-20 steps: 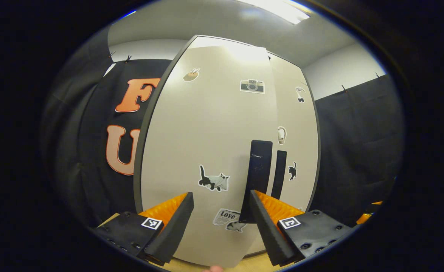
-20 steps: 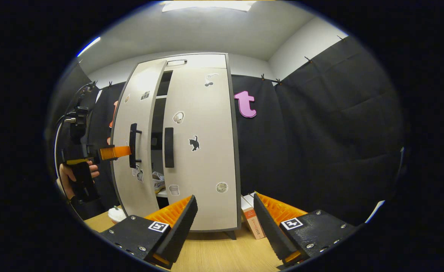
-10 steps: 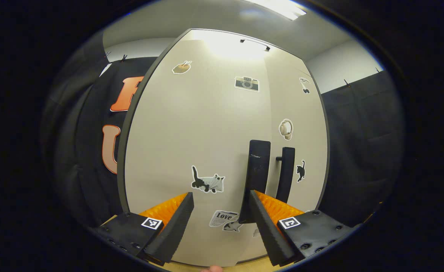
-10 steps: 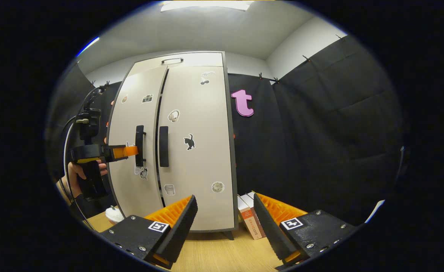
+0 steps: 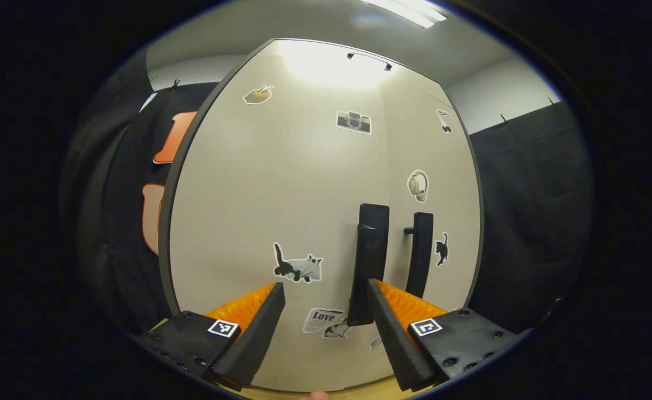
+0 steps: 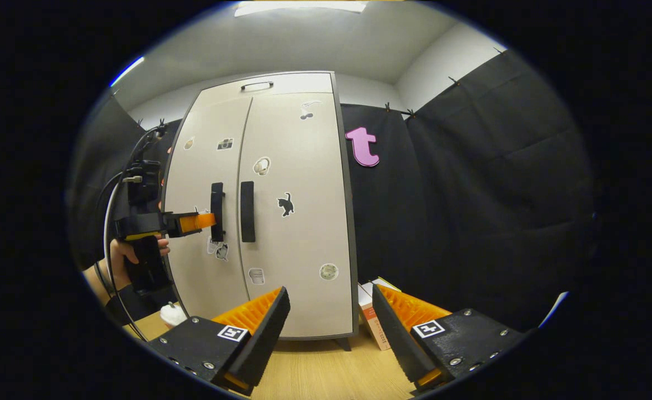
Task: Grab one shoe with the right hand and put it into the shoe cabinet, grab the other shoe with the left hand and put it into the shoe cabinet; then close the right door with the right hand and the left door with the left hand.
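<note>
The left gripper (image 5: 325, 294), jaws spread and gripping nothing, sits right at the left door (image 5: 281, 183) of the shoe cabinet (image 6: 304, 89), beside its handle (image 5: 369, 261). The right gripper (image 6: 329, 297) hangs back, spread and empty. Both doors look flush; the shoes are hidden. Pushing on risks rocking the cabinet.

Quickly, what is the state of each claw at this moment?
Left claw: open, holding nothing, close to the left door handle.
Right claw: open, holding nothing, away from the shoe cabinet.
</note>
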The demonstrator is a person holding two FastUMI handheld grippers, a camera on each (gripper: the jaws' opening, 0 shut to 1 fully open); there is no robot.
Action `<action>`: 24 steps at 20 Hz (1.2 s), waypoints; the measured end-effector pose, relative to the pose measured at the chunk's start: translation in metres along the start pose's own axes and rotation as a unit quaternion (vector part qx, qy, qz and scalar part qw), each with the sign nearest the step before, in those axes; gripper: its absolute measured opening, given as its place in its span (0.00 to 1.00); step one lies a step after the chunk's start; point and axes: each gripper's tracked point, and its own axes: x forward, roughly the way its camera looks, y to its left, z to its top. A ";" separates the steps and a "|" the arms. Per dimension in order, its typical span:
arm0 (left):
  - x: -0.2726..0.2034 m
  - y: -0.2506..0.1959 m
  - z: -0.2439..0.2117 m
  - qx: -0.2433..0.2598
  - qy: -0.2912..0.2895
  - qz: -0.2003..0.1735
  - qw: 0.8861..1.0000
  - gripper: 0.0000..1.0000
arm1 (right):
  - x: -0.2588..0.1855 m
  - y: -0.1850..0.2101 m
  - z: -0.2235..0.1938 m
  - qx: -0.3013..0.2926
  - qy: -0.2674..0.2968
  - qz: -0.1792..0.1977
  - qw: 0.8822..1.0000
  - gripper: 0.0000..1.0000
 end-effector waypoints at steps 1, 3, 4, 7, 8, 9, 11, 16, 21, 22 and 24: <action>-0.013 0.006 0.006 -0.002 -0.006 0.008 1.000 0.96 | 0.000 0.000 0.000 0.001 0.000 0.001 1.000 0.92; -0.041 0.016 0.017 0.004 -0.017 0.027 0.999 0.96 | 0.002 0.000 0.000 0.004 0.002 0.005 1.000 0.92; -0.054 0.019 0.023 0.009 -0.026 0.032 0.999 0.96 | 0.004 0.001 -0.001 0.006 0.002 0.008 1.000 0.92; -0.104 0.026 0.031 0.018 -0.044 0.043 0.998 0.96 | 0.007 -0.001 -0.003 0.005 0.005 0.010 1.000 0.92; -0.119 0.026 0.030 0.022 -0.043 0.045 0.998 0.96 | 0.007 -0.001 -0.004 0.004 0.006 0.012 1.000 0.92; -0.131 0.026 0.026 0.028 -0.039 0.046 0.998 0.96 | 0.008 0.000 -0.005 0.004 0.007 0.014 1.000 0.92; -0.153 0.026 0.016 0.034 -0.028 0.053 0.998 0.94 | 0.007 0.002 -0.004 0.004 0.007 0.018 1.000 0.92; -0.194 0.021 -0.014 0.001 -0.010 0.066 0.998 0.96 | 0.003 0.007 -0.002 0.005 0.002 0.025 1.000 0.92; -0.219 0.031 -0.033 0.032 -0.002 0.104 0.994 0.96 | -0.003 0.006 0.006 -0.007 -0.009 0.026 1.000 0.92; -0.220 0.033 -0.033 0.030 -0.004 0.110 0.993 0.96 | -0.004 0.006 0.007 -0.008 -0.011 0.027 1.000 0.92; -0.222 0.038 -0.033 0.026 -0.005 0.121 0.992 0.96 | -0.003 0.007 0.007 -0.010 -0.012 0.029 0.999 0.92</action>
